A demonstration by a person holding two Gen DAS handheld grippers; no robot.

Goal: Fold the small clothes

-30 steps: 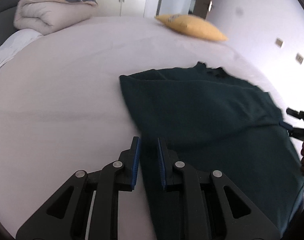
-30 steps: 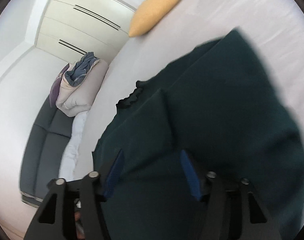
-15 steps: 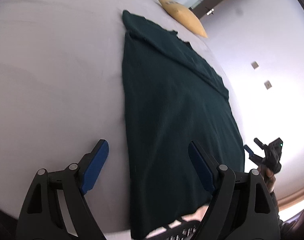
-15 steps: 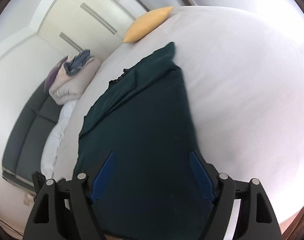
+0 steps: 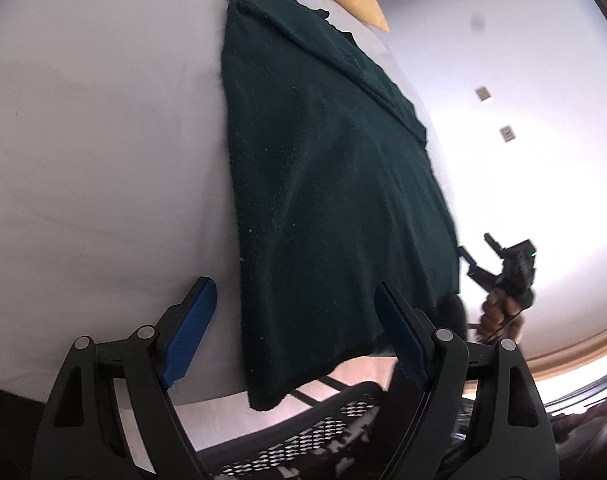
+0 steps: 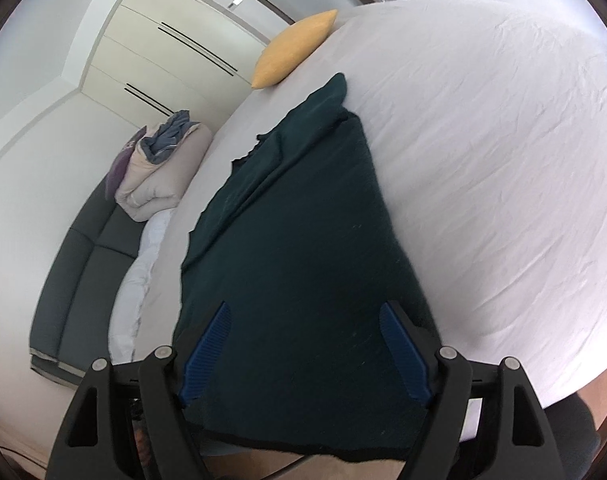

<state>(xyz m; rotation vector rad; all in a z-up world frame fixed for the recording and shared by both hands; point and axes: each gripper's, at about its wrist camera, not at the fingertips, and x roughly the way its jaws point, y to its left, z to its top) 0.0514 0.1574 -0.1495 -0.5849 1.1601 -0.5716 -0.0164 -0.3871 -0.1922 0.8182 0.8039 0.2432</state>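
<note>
A dark green garment lies flat on the white bed, its top part folded over at the far end and its near hem hanging over the bed's edge. It fills the middle of the right wrist view. My left gripper is open and empty above the garment's near left corner. My right gripper is open and empty above the near hem; it also shows in the left wrist view, held in a hand beside the garment's right edge.
A yellow pillow lies at the far end of the bed. A folded duvet with clothes on top sits on a dark sofa to the left. A mesh chair stands below the bed's near edge. White wardrobes stand behind.
My left gripper opened and let go of the garment. Both grippers pulled back to the near edge of the bed. The garment settled flat.
</note>
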